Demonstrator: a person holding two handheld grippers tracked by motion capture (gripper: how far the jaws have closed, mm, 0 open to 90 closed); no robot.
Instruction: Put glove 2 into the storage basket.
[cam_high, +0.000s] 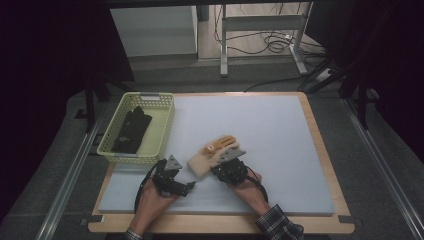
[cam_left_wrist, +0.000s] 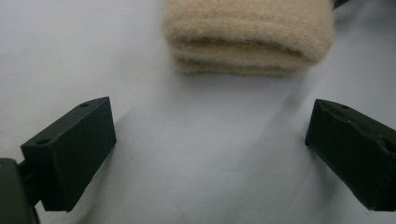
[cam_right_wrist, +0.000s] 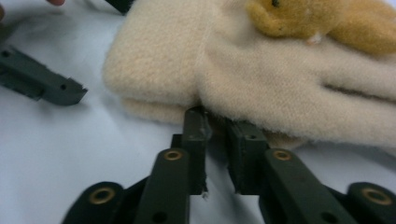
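1. Glove (cam_high: 214, 154), cream fleece, lies on the foam mat (cam_high: 280, 150) near the front; right gripper (cam_right_wrist: 217, 128) has pinched its lower edge.
2. Left gripper (cam_left_wrist: 210, 135) gapes wide just short of the cuff.
3. Thin bite, so fleece could slip out when lifted.
4. Basket (cam_high: 162, 127) already holds a black glove (cam_high: 131, 129).

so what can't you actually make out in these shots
- Right gripper: its fingertips are buried under the cream glove's edge in the right gripper view, so the grip is unclear.
- Dark item in the basket: too small and dark in the high view to identify.
- Glove fingers: cut off by the frame's right edge in the right gripper view.
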